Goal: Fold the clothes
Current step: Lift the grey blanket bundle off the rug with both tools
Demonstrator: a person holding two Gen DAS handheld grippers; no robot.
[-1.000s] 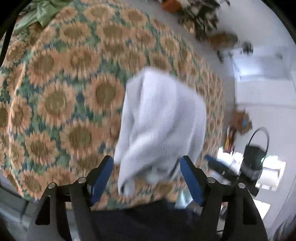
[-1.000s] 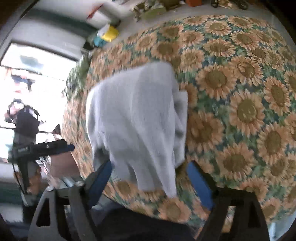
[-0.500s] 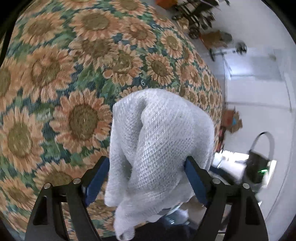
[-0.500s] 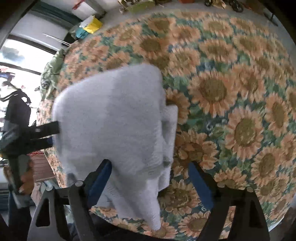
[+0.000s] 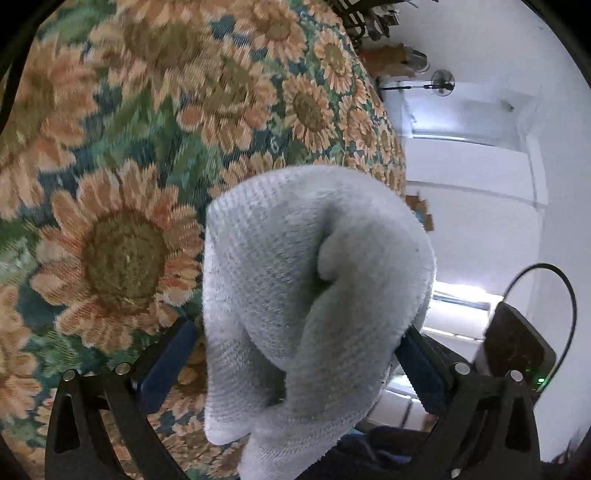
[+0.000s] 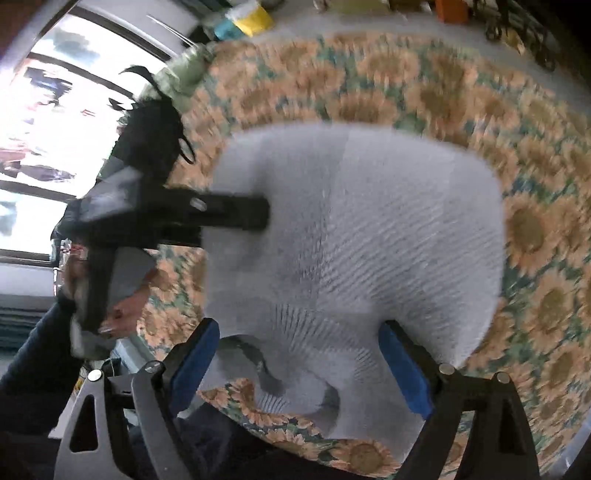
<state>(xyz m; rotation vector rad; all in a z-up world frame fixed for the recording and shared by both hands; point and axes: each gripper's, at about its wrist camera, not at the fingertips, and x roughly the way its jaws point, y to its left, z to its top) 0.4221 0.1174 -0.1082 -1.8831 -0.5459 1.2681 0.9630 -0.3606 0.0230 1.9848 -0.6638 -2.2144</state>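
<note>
Sunflower cloth [image 5: 122, 254] both views; hand [image 6: 122, 314] only in R view.

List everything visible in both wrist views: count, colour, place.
knit garment: 1, pale grey, bunched near the cloth's edge, between both grippers' jaws.
sunflower cloth: 1, orange and green, covering the surface under the garment.
green fabric: 1, far edge of the cloth.
yellow item: 1, beyond the cloth; blurred.
standing fan: 1, dark, by the white wall.
left gripper: 1, black, blue pads, jaws just been opening, garment between.
right gripper: 1, same, opening too.
</note>
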